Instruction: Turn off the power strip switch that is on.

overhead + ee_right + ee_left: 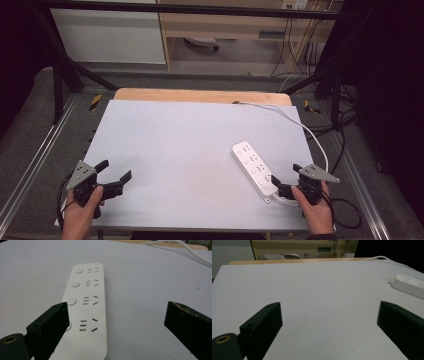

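White power strip lying flat on the pale grey table, near its right front corner, white cable trailing toward the far edge. Right gripper just beside the strip's near end, jaws spread wide, gripping nothing. Left gripper well apart at the left front corner, jaws likewise wide open and empty, over bare table.
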The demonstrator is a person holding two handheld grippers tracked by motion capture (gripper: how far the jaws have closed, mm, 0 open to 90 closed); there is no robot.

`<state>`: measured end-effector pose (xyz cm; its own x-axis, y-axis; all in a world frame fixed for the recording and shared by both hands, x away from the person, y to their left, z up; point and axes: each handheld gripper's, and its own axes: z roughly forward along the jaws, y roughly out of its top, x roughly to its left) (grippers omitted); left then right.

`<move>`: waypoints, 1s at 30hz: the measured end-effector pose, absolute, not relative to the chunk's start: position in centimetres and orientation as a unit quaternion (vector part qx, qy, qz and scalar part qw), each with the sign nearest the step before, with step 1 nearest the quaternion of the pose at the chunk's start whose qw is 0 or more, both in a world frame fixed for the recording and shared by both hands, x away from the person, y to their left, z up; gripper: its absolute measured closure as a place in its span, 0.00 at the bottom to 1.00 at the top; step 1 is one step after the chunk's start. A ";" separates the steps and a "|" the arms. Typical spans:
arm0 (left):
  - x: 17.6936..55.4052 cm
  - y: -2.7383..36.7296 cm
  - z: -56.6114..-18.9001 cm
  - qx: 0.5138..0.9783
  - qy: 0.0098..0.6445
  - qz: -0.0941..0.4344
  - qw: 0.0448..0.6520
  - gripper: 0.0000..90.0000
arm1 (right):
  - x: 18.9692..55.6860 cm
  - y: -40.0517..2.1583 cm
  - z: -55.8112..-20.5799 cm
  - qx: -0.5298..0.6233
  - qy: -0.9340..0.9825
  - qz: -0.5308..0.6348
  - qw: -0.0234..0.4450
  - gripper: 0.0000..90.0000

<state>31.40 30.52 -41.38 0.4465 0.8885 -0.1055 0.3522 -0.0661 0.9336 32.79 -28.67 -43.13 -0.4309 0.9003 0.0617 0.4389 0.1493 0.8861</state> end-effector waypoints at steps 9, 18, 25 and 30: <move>31.5 30.4 -41.5 0.687 0.457 0.257 0.504 0.06 | 32.8 -28.7 -42.8 0.483 0.709 0.448 0.252 0.05; 31.5 30.3 -41.7 0.689 0.463 0.252 0.498 0.07 | 32.9 -28.8 -42.3 0.486 0.707 0.448 0.252 0.03; 31.6 30.4 -41.7 0.689 0.464 0.253 0.497 0.07 | 33.0 -28.5 -41.2 0.481 0.695 0.464 0.265 0.03; 31.6 30.4 -41.8 0.689 0.468 0.253 0.492 0.07 | 33.3 -27.9 -40.4 0.481 0.693 0.466 0.266 0.04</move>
<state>31.58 30.38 -41.82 0.4347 0.8936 -0.1118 0.3961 -0.0782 0.9149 33.29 -27.87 -40.39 -0.3956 0.9149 0.0801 0.4199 0.1026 0.9017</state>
